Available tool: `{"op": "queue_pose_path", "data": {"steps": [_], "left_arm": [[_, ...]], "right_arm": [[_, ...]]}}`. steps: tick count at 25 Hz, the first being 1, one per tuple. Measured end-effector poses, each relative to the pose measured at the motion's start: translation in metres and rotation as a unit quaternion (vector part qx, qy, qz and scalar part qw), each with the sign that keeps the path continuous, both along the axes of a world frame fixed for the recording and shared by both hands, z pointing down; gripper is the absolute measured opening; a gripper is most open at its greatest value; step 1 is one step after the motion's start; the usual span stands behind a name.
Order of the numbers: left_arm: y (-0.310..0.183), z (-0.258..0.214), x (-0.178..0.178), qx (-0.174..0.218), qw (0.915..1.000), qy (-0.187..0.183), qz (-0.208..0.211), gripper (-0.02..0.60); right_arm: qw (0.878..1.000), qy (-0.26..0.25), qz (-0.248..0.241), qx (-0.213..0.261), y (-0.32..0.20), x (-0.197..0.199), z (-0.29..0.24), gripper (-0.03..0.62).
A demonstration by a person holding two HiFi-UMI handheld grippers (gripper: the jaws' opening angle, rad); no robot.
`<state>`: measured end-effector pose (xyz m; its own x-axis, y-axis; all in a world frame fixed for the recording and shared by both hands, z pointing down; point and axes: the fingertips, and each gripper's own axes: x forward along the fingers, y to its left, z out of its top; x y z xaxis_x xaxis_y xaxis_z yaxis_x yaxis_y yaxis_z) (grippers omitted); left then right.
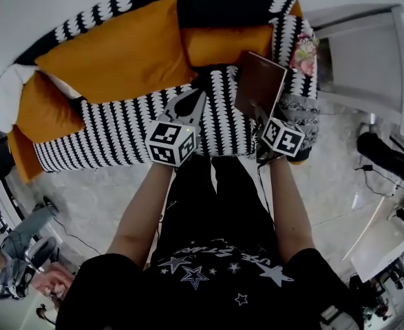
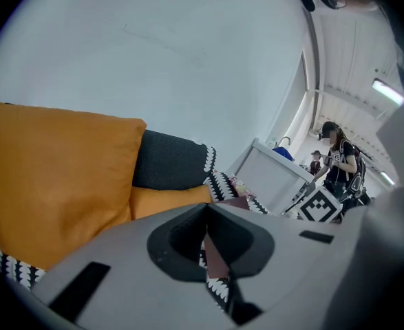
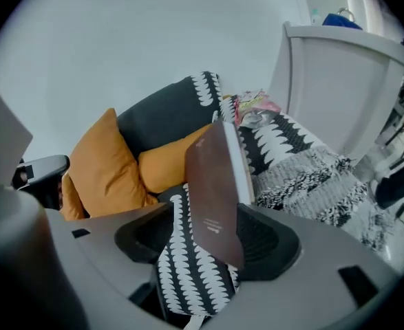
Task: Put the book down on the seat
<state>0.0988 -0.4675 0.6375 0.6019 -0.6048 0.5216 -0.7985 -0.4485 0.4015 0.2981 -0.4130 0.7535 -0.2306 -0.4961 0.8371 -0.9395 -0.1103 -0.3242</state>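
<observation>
The brown book [image 1: 260, 82] stands tilted on edge over the right part of the black-and-white patterned sofa seat [image 1: 119, 136]. My right gripper [image 1: 260, 112] is at the book's near lower end. In the right gripper view the book [image 3: 215, 184] sits between the wide jaws of that gripper [image 3: 212, 236], leaning toward the right jaw, with the seat [image 3: 188, 273] showing in the gap on its left. My left gripper [image 1: 191, 102] hovers over the seat's middle, shut and empty. Its tips [image 2: 207, 208] meet in its own view, and the book's top [image 2: 237, 203] peeks just beyond them.
Two orange cushions [image 1: 115, 57] [image 1: 222, 43] lean on the backrest. A grey knitted throw [image 1: 301, 112] covers the right armrest, with a floral item [image 1: 303, 50] behind it. A white cabinet [image 1: 367, 53] stands right of the sofa. A white pillow [image 1: 5, 95] lies at the left end.
</observation>
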Motion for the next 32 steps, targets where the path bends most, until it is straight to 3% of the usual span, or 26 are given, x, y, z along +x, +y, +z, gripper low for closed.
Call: {"op": "queue_pose_path", "data": {"steps": [10,16,24,32], "left_arm": [[0.032,-0.046,0.010,0.027,0.9996,-0.001,-0.006,0.009],[0.055,-0.080,0.010,0.052,0.9981,-0.007,-0.033,0.009],[0.084,-0.114,-0.018,0.077,0.9908,-0.010,-0.111,0.009],[0.098,-0.125,-0.051,0.075,0.9859,-0.010,-0.149,0.009]], "right_arm": [[0.999,-0.031,-0.032,0.031,0.021,-0.004,-0.051,0.270],[0.990,-0.066,-0.103,0.069,0.023,-0.032,-0.097,0.264],[0.969,-0.078,-0.212,0.102,0.011,-0.081,-0.128,0.177],[0.965,-0.073,-0.223,0.116,0.016,-0.103,-0.149,0.081]]}}
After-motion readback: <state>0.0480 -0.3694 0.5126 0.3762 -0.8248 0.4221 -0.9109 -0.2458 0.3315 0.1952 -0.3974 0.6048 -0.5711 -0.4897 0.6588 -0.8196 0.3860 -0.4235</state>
